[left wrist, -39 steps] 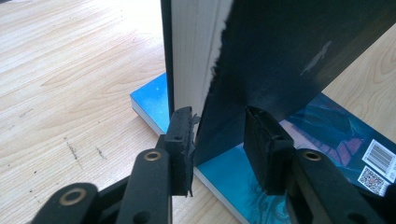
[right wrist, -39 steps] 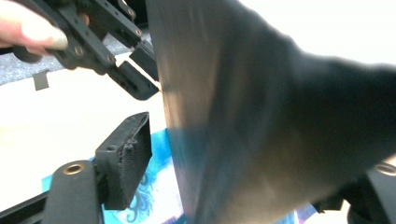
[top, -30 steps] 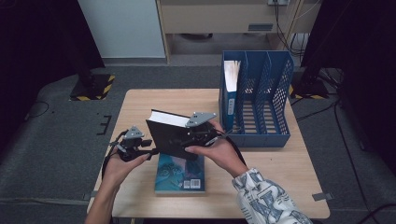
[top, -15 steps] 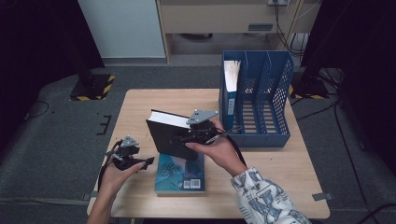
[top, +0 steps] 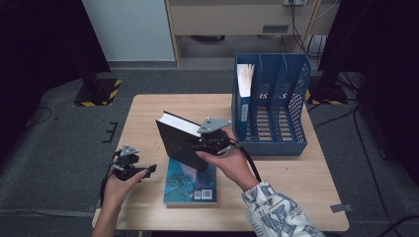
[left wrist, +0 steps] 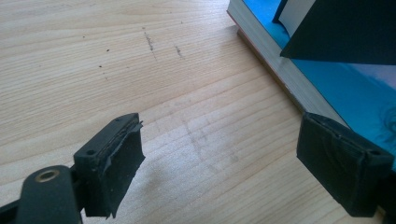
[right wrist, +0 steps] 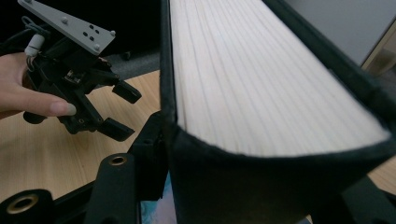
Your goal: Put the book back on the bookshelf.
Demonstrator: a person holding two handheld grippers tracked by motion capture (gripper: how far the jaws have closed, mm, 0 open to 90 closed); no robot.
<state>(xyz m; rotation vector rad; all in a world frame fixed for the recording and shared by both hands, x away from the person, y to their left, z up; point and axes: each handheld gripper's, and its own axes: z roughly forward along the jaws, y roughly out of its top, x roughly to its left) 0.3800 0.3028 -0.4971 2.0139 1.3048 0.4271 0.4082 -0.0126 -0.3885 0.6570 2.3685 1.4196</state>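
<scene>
Black book (top: 179, 139): matte hardcover, cream pages, clamped by right gripper (top: 210, 144) (jaws just closing).
Left gripper (top: 148, 170): wide, empty, jaws just opening.
Blue rack (top: 291, 98): perforated, held one book.

- black book (top: 180, 140): thick hardcover, tilted upright, pale page edge up, frame centre
- blue book (top: 190, 181): flat on tabletop, lower centre, below black one

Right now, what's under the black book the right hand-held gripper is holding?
The black book stands tilted on a blue-covered book lying flat on the table, gripped by the right hand-held gripper. The blue cover's far part is hidden behind it.
</scene>
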